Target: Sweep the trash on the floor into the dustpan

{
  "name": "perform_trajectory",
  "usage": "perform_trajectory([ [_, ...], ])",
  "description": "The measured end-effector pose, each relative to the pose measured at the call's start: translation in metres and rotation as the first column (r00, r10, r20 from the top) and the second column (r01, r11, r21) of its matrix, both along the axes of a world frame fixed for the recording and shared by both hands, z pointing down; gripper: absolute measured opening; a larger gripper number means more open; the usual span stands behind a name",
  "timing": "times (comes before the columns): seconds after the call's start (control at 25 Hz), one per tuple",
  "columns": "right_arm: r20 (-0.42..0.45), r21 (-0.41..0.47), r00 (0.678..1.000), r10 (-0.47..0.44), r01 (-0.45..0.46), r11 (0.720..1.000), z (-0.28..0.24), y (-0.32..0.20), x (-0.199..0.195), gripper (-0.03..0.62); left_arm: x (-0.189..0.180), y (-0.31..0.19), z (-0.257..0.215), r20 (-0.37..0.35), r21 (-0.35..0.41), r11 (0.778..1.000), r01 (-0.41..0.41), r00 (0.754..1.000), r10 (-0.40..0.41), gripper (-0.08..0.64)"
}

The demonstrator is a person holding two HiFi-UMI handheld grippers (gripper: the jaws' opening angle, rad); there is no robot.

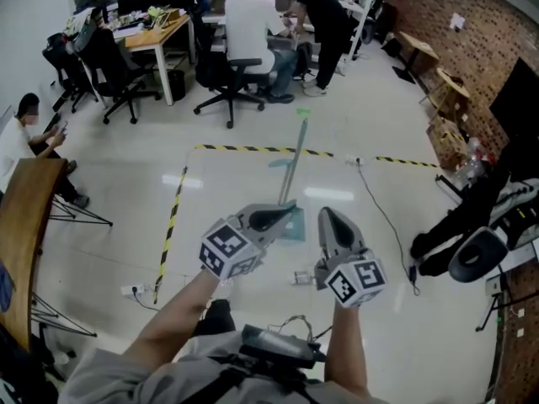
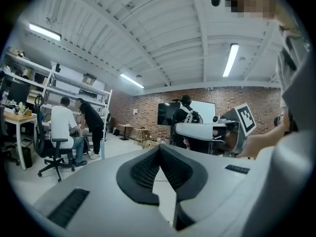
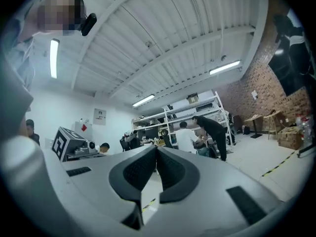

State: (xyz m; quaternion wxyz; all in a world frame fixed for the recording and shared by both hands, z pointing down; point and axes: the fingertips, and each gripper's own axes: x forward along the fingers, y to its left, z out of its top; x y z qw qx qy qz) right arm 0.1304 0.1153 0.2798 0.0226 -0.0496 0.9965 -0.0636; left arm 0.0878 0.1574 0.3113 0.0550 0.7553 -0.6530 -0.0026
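The long-handled plastic dustpan [image 1: 295, 227] is coloured teal. The pale glossy floor [image 1: 244, 194] is marked by yellow-and-black striped tape [image 1: 253, 149].

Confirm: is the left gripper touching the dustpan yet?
Apart. The left gripper view shows the left gripper shut on nothing, only floor beyond its tips; in the head view the dustpan stands farther ahead.

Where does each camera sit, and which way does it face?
Head view: on the head, steeply down at the floor; both forearms, left gripper, right gripper show.
Left gripper view: on that gripper, level toward the brick wall; its shut jaws, right forearm show.
Right gripper view: likewise, toward shelves; left gripper's cube shows.
Shared: white-shirted person at the desks.
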Motion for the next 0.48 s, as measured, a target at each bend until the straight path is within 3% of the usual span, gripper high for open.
perform_trajectory([
  [0.28,-0.104,0.018,0.992,0.076,-0.075,0.997,0.021,-0.042,-0.102,0.000,-0.104,-0.047,0.034,-0.060,-0.030,0.999,-0.036,0.998,0.034,0.000],
  [0.48,-0.166,0.032,0.975,0.147,-0.144,0.989,0.031,-0.070,-0.146,0.000,-0.153,-0.085,0.068,-0.108,-0.084,0.989,-0.125,0.987,0.116,0.000],
])
